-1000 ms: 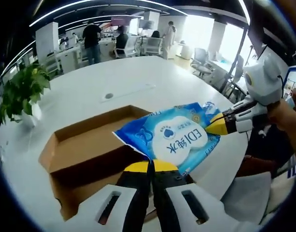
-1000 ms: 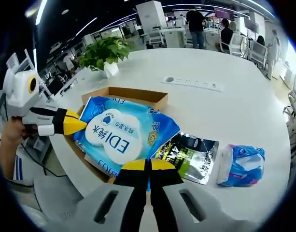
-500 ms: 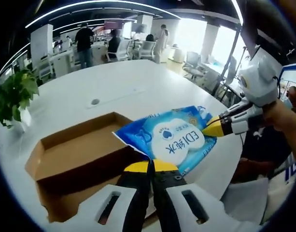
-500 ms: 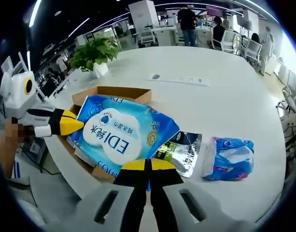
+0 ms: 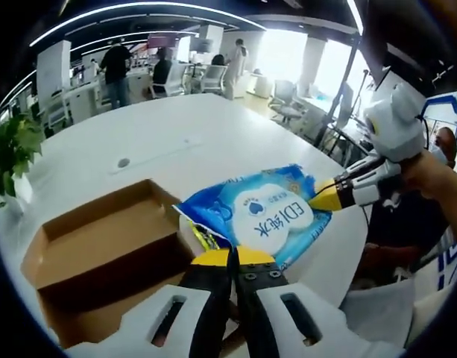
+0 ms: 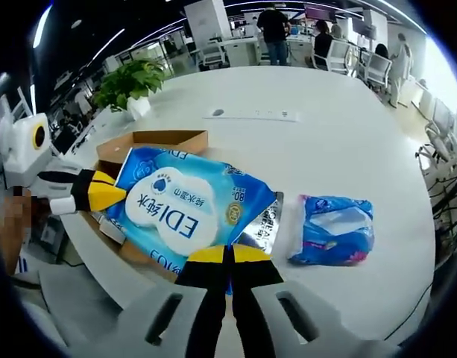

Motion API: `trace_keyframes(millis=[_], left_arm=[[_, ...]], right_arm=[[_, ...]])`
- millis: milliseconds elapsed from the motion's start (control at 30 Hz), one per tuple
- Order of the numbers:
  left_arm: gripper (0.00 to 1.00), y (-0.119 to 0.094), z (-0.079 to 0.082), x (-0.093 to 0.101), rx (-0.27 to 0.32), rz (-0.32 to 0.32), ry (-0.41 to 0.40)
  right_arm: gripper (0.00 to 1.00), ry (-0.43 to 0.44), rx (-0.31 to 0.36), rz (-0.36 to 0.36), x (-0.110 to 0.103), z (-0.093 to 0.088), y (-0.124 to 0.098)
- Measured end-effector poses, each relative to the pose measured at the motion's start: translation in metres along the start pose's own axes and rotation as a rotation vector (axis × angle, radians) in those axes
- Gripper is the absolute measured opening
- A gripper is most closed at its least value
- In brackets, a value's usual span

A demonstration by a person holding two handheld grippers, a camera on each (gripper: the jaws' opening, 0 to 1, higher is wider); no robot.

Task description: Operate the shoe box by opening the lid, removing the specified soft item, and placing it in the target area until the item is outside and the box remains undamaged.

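Wipes pack (image 6: 185, 212) carried further off box (image 5: 94, 246); both hand-held grippers clamp it.

Pinched between right gripper (image 6: 229, 256) and left gripper (image 6: 118, 196): blue wipes pack (image 6: 185, 212), above open shoe box (image 6: 150, 139).

I am looking at a soft blue plastic pack of wet wipes (image 6: 185, 213) with a white cloud shape and blue letters on its front. It is being held up flat in the air, with one end above the box and the other end past the box's edge. I am pinching it at two opposite ends. The open brown cardboard shoe box (image 5: 101, 257) is sitting on the white table with no lid on top. Its walls are standing straight and its inside is looking dark and bare. In the right gripper view the box (image 6: 150, 139) is peeking out from behind the pack.
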State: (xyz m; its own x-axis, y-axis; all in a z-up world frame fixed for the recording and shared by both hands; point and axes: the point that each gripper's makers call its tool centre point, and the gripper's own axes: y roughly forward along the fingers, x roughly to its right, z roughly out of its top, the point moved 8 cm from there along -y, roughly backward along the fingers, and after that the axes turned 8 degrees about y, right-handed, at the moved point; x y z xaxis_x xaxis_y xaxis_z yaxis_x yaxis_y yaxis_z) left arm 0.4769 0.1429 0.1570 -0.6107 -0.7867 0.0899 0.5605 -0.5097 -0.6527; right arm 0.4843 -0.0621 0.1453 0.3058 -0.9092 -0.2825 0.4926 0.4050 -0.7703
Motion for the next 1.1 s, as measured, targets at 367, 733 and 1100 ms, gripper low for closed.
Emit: trace_keyframes(millis=[367, 733, 1100], left_arm=[[0.0, 0.03, -0.003, -0.002, -0.044, -0.019, 0.052], [0.0, 0.058, -0.002, -0.005, -0.137, -0.01, 0.225], [0.0, 0.083, -0.008, -0.001, -0.209, -0.019, 0.364]], right_arm=[[0.0, -0.006, -0.025, -0.02, 0.017, -0.001, 0.017], [0.0, -0.046, -0.042, -0.012, 0.033, 0.007, 0.039], [0.0, -0.084, -0.068, -0.027, 0.049, 0.005, 0.059]])
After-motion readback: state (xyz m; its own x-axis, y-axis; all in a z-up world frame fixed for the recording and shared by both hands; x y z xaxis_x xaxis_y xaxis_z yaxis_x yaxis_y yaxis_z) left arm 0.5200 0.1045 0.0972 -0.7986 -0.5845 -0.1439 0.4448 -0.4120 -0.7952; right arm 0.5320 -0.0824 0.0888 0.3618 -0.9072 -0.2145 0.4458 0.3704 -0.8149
